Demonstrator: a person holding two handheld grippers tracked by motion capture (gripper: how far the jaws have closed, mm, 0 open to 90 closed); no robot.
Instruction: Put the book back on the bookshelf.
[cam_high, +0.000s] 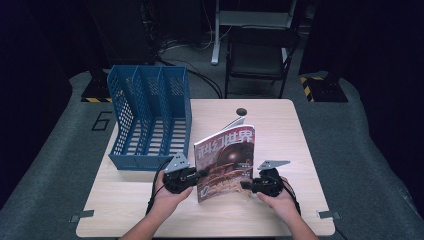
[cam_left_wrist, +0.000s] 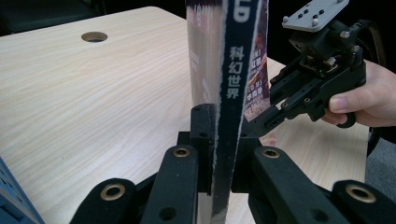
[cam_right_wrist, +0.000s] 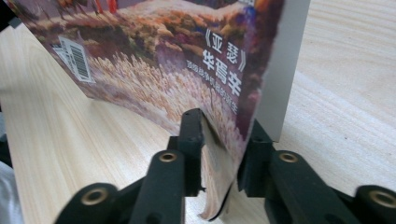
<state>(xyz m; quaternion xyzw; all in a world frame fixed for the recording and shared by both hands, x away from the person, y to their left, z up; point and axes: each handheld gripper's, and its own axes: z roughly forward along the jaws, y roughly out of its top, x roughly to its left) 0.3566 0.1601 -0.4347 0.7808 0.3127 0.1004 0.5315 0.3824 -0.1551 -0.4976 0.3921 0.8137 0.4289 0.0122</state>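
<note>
magazine: glossy paperback magazine with a reddish sci-fi cover (cam_high: 226, 162) stands upright on its bottom edge on the pale wooden worktop (cam_high: 280, 130), just right of the blue plastic mesh file rack with three slots (cam_high: 150, 117), not touching it as far as I can tell
left claw: left claw (cam_high: 199, 175) is clamped on the spine side of the magazine, low down; in the left gripper view the dark spine (cam_left_wrist: 229, 107) runs straight up between the jaws, pads tight on it
right claw: right claw (cam_high: 246, 185) is at the loose page edge near the bottom corner; in the right gripper view the jaws straddle the cover and the lower pages curl between them (cam_right_wrist: 219, 186), but there's a visible gap on one side, so I'd call it not fully pinched yet
step: looks like standing the magazine up and getting a two-handed hold before filing it
next move: my guess, the right claw needs to finish closing on the page edge, then both lift together and swing left over a rack slot, keeping the magazine vertical so it drops in clean
watch out: floppy pages could splay or snag on the rack divider
</note>
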